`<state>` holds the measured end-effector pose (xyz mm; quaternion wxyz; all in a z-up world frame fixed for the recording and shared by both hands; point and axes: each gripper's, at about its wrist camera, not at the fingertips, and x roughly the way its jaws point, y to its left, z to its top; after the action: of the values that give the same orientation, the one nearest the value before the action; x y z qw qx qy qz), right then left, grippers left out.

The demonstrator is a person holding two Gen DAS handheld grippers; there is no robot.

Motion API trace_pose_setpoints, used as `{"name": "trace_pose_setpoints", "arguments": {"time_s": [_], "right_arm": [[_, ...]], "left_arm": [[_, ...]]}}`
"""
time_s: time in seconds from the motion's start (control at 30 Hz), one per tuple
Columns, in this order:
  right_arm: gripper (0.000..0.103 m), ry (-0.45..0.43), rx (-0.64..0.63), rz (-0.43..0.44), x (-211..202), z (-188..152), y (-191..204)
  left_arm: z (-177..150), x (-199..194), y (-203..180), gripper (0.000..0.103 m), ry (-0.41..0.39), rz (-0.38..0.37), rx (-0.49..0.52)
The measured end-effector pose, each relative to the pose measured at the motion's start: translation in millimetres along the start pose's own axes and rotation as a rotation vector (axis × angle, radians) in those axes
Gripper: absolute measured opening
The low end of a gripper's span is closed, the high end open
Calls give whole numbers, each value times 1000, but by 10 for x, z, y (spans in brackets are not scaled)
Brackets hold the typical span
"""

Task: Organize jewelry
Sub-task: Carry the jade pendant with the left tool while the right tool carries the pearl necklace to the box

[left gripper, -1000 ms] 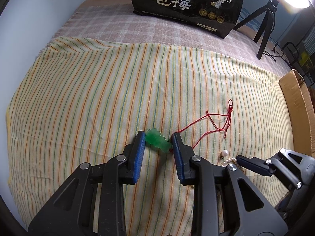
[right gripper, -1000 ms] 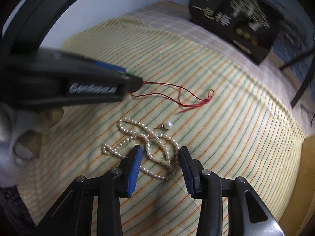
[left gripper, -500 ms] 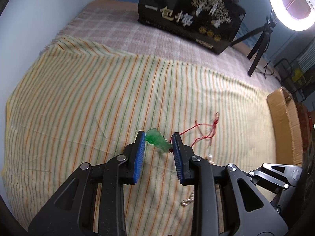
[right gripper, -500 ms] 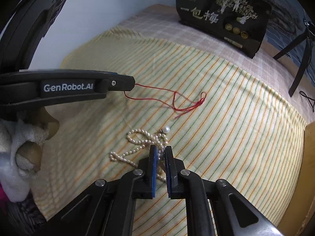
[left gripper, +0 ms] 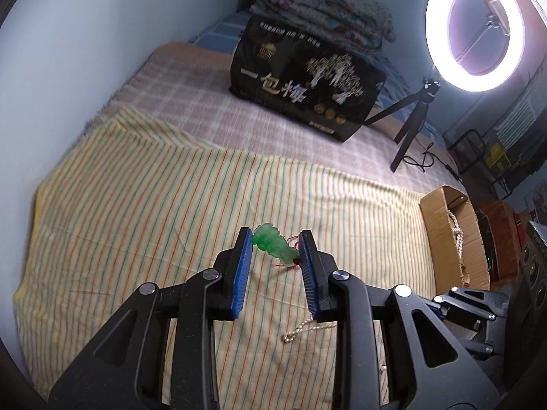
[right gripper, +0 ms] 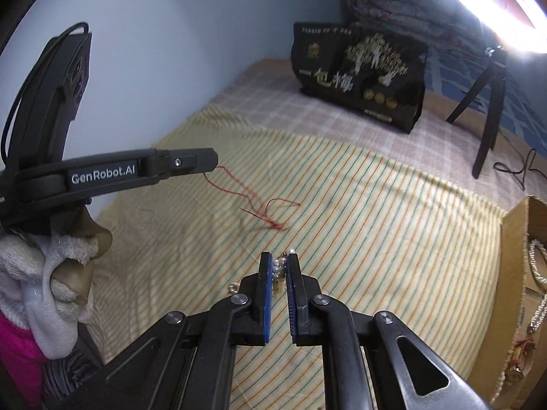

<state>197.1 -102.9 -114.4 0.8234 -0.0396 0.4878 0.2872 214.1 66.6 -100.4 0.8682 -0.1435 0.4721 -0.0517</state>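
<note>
Left gripper [left gripper: 275, 256]: closed on the carved green jade-like pendant [left gripper: 274, 245], which is clamped crosswise between the blue pads so that the red cord [right gripper: 254, 201] trails free below.
Red cord: one end is led to the left gripper; the loose knotted end is draped onto the striped yellow bedspread [left gripper: 136, 205].
Right gripper [right gripper: 277, 268]: closed on a bunch of the white pearl bead necklace [right gripper: 278, 266], pinched near the fingertips so that the strand hangs clear.
Necklace tail: a loop is seen dangling beneath the left gripper, above the bedspread.
Open cardboard box [right gripper: 512, 273]: placed at the bed's right edge; a beaded strand is already inside, so it is judged the collection point.
Step judged: both pieces are held raised for transfer to the box.
</note>
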Motion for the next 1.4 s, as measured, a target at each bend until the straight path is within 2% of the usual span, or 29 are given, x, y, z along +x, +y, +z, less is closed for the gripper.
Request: {"name": "trace_pose_setpoints", "arguments": {"time_s": [0.33,0.77,1.4], "right_arm": [[5,-92,25,-7,-547,14,-40],[5,-186,88,-53,-1236,-118,-298],[5,-300,271,-181,-2255,-691,-1206]], "left_arm": [[-8,-350,-235,27,-56,-38,27],[-72,-744,-729,27,-107,-111,80],[-245,-773,-1790,27,-100,-212,200]]}}
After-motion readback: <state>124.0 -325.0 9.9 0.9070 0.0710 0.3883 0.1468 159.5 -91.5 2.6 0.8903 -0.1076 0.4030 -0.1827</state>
